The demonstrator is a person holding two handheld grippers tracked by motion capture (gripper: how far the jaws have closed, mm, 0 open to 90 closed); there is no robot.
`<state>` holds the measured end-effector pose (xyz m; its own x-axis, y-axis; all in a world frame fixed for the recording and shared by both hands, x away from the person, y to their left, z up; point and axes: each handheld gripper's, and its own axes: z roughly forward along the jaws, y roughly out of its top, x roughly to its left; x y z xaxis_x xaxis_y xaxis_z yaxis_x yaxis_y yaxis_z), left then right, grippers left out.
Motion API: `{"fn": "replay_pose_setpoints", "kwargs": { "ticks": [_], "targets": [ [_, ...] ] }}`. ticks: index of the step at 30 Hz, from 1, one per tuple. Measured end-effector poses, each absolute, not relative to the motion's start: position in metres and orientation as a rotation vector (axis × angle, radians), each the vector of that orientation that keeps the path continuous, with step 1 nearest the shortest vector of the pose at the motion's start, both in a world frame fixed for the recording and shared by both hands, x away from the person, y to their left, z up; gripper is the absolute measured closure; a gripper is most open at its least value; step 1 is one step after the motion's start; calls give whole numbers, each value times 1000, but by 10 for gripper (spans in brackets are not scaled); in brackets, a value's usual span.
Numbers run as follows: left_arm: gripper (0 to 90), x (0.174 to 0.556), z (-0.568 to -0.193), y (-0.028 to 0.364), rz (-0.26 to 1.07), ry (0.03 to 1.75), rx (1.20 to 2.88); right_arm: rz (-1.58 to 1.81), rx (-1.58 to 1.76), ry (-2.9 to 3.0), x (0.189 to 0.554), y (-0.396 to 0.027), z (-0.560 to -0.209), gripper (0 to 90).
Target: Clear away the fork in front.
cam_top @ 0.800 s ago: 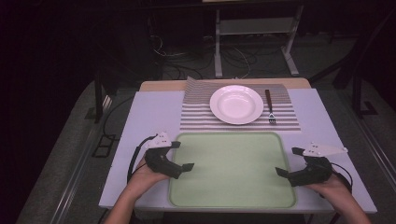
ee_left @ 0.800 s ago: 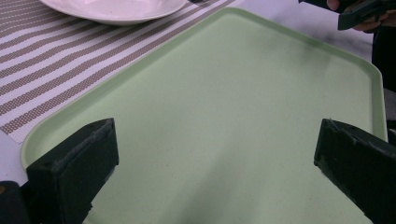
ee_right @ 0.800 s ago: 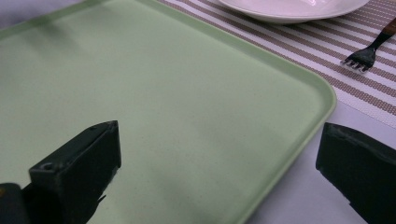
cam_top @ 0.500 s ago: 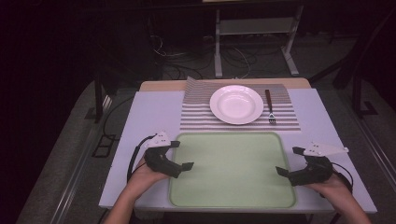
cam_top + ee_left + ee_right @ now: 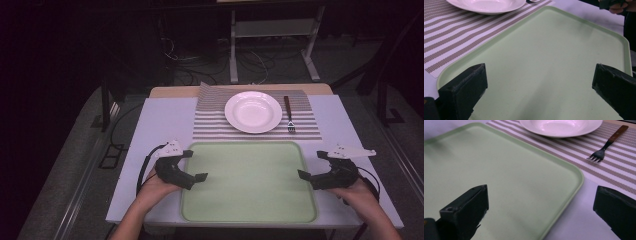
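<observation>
Left tool point(image 5: 193, 164): held in the person's left hand point(image 5: 152, 189) at the left edge of the green tray point(image 5: 250, 220). Its jaws stand wide apart with nothing between them; in the left gripper view one jaw sits over the tray's near left corner and the other over the tray's surface. No contact between the pads and the tray rim can be confirmed.

Green tray: lies flat on the near half of the white desk point(image 5: 165, 120), between the two tools. Its surface is bare. Its far rim runs just beside the near edge of the striped placemat point(image 5: 210, 125).

Striped placemat: lies on the far half of the desk. A white plate point(image 5: 253, 111) sits on it, roughly at its centre. A fork point(image 5: 289, 114) with a brown handle lies on the mat just to the right of the plate, tines toward the tray, apart from the plate.

Right tool point(image 5: 311, 164): held in the person's right hand point(image 5: 360, 196) at the right edge of the tray. Its jaws are fully spread and hold nothing; in the right gripper view one jaw is over the tray and the other over the bare desk beyond the rim, so the tray's right rim lies between them. Contact cannot be determined.
</observation>
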<state>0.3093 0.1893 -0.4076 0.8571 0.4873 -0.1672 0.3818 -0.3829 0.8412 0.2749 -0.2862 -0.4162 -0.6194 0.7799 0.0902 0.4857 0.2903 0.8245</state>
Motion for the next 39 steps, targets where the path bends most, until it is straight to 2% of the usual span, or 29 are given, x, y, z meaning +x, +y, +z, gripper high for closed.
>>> {"fn": "replay_pose_setpoints", "kwargs": {
  "ticks": [39],
  "targets": [
    [0, 311, -407, 194, 159, 652, 2002, 1256, 1257, 2154, 325, -294, -406, 20]
  ]
}}
